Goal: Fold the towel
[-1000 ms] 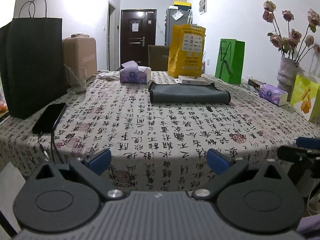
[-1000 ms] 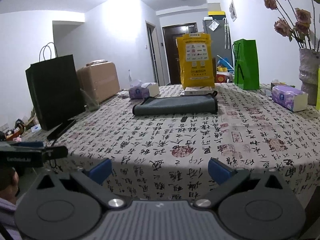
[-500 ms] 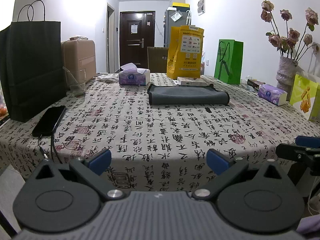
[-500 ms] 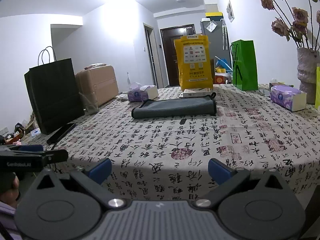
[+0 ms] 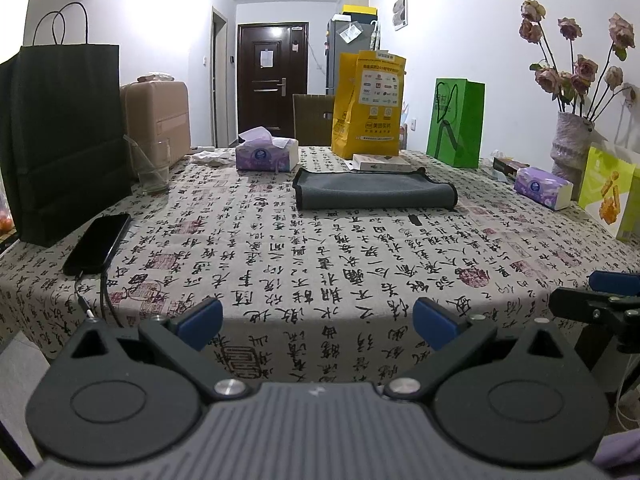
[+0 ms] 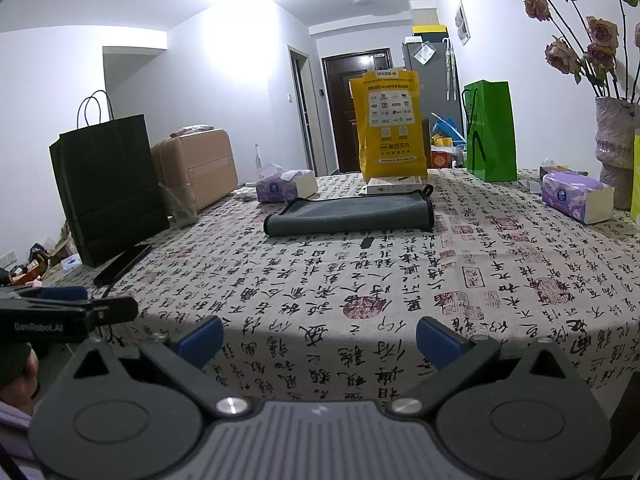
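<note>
A dark grey towel (image 5: pixel 374 190) lies folded in a flat rectangle on the far middle of the table; it also shows in the right wrist view (image 6: pixel 352 214). My left gripper (image 5: pixel 318 318) is open and empty, held low at the table's near edge, far from the towel. My right gripper (image 6: pixel 320 338) is open and empty, also at the near edge, to the right of the left one. The right gripper's side shows at the right of the left wrist view (image 5: pixel 600 304).
The table has a calligraphy-print cloth (image 5: pixel 320 260). On it: a black paper bag (image 5: pixel 60 140), a phone with cable (image 5: pixel 98 244), a glass (image 5: pixel 150 168), tissue boxes (image 5: pixel 266 154) (image 5: pixel 542 188), yellow bag (image 5: pixel 370 104), green bag (image 5: pixel 456 122), flower vase (image 5: pixel 572 148).
Both grippers have dropped a little and drawn back toward the near table edge, so the view sits lower. The towel has not moved. Both stay open.
</note>
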### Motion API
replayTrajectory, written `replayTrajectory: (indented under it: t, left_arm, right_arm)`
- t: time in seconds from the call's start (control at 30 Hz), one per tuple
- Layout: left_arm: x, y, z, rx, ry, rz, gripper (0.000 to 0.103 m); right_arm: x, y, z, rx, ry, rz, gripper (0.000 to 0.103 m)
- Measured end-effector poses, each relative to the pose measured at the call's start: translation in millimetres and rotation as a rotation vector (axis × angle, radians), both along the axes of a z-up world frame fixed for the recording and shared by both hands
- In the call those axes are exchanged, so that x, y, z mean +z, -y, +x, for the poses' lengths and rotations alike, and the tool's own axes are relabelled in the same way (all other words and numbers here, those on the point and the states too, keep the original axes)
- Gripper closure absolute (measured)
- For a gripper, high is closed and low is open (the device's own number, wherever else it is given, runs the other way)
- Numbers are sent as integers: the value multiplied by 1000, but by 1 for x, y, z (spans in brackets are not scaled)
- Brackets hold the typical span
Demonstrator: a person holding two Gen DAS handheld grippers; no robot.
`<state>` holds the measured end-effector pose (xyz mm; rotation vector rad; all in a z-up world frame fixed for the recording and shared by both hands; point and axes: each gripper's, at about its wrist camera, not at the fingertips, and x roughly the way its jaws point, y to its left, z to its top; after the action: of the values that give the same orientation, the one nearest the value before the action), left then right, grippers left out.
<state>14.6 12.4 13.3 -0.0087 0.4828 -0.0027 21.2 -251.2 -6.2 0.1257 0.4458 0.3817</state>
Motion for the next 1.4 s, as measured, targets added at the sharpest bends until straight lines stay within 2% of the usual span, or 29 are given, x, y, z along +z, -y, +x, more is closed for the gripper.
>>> replayTrajectory:
  t: [1.4]
  left_arm:
    - [4,3,-3,-18,13,24,0]
  right_arm:
    - [0,1,2,1,-1,2,0]
